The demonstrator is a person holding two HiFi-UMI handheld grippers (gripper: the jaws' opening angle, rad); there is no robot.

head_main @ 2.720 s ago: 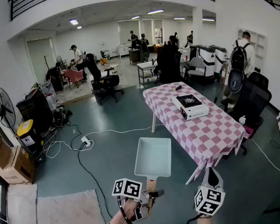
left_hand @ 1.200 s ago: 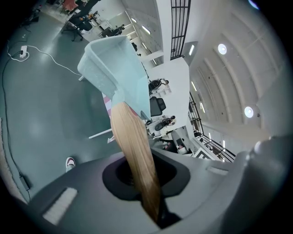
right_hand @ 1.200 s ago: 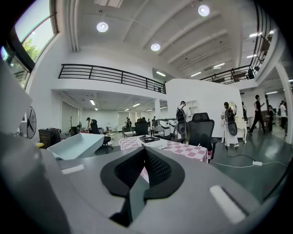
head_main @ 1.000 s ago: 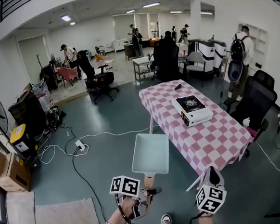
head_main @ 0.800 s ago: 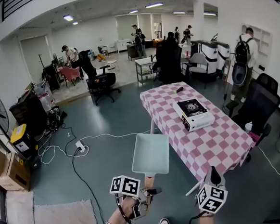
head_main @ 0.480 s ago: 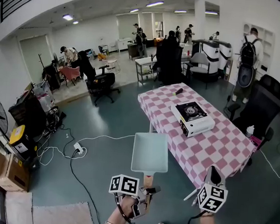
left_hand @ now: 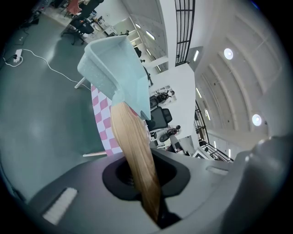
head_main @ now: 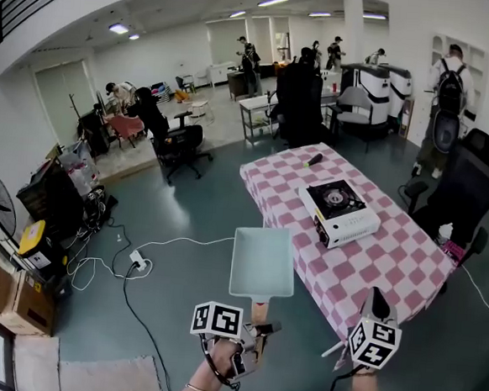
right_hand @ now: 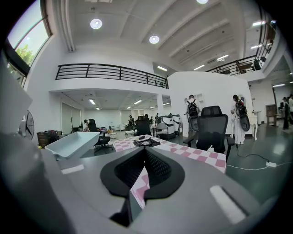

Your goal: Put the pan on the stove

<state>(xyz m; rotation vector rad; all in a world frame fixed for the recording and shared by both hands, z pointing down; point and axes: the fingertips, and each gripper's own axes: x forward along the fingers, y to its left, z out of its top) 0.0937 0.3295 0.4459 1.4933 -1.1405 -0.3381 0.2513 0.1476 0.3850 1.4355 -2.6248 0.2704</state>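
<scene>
I hold the pan (head_main: pixel 262 262) by its handle (left_hand: pixel 135 160) in the left gripper (head_main: pixel 258 325); right gripper (head_main: pixel 376 306) closed, empty. Stove (head_main: pixel 338 213) far right, well apart; placing remains.

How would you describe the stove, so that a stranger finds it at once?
Find the table with the pink-and-white checked cloth. On it sits the stove, a white box with a black top and a round burner; its only neighbour there is a small dark object.
</scene>
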